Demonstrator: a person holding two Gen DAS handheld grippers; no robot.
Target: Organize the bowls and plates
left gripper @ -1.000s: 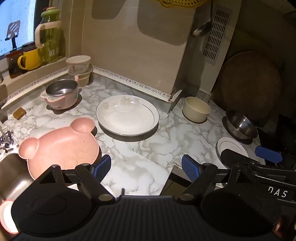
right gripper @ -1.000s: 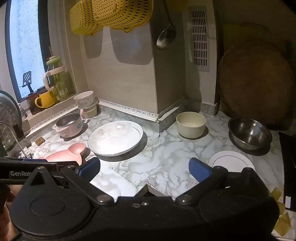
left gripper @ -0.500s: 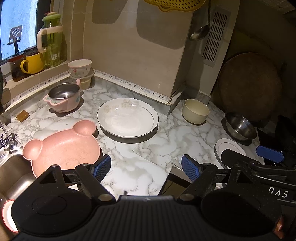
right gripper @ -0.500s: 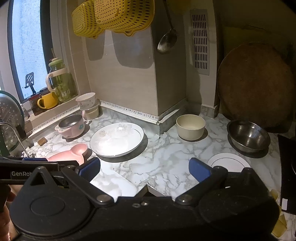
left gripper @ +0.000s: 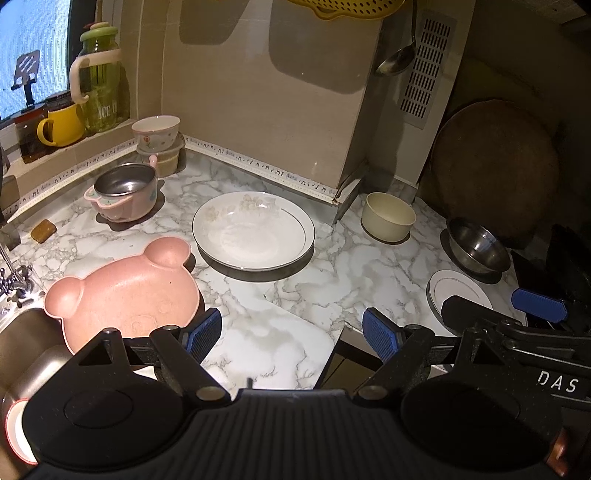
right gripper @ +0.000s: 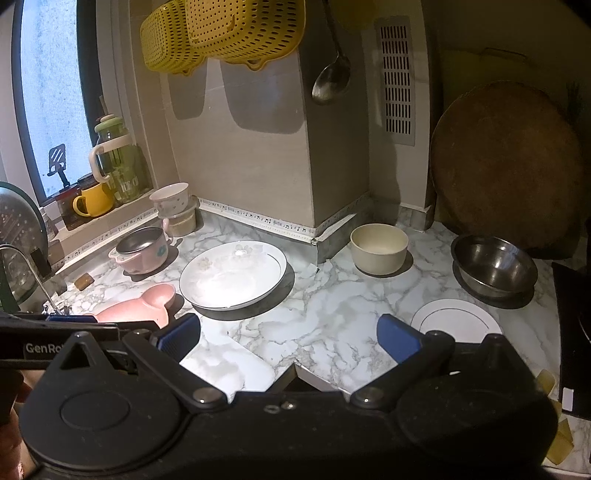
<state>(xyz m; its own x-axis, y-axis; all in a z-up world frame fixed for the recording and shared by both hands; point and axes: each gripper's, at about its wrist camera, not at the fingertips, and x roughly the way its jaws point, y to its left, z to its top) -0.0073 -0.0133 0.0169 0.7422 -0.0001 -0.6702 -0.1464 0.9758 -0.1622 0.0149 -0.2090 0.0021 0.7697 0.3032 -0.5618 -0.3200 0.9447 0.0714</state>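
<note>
A large white plate (left gripper: 253, 230) (right gripper: 233, 274) lies mid-counter. A pink bear-shaped plate (left gripper: 125, 293) (right gripper: 142, 304) sits front left by the sink. A cream bowl (left gripper: 388, 217) (right gripper: 378, 248), a steel bowl (left gripper: 478, 246) (right gripper: 494, 265) and a small white plate (left gripper: 460, 291) (right gripper: 456, 320) stand to the right. A pink pot with a steel liner (left gripper: 123, 192) (right gripper: 142, 250) and stacked small bowls (left gripper: 158, 142) (right gripper: 173, 206) sit back left. My left gripper (left gripper: 291, 334) and right gripper (right gripper: 288, 338) hover open over the counter's front edge, with nothing between their fingers.
A sink (left gripper: 22, 343) with a tap (right gripper: 26, 266) is at the left. A jug (left gripper: 99, 85) and yellow mug (left gripper: 61, 123) stand on the sill. A round wooden board (right gripper: 506, 166) leans at the right; yellow colanders (right gripper: 221, 33) and a ladle (right gripper: 332, 79) hang above.
Both views have shifted slightly, so the dishes sit a little lower and smaller in frame. No dish has moved, and both grippers stay open.
</note>
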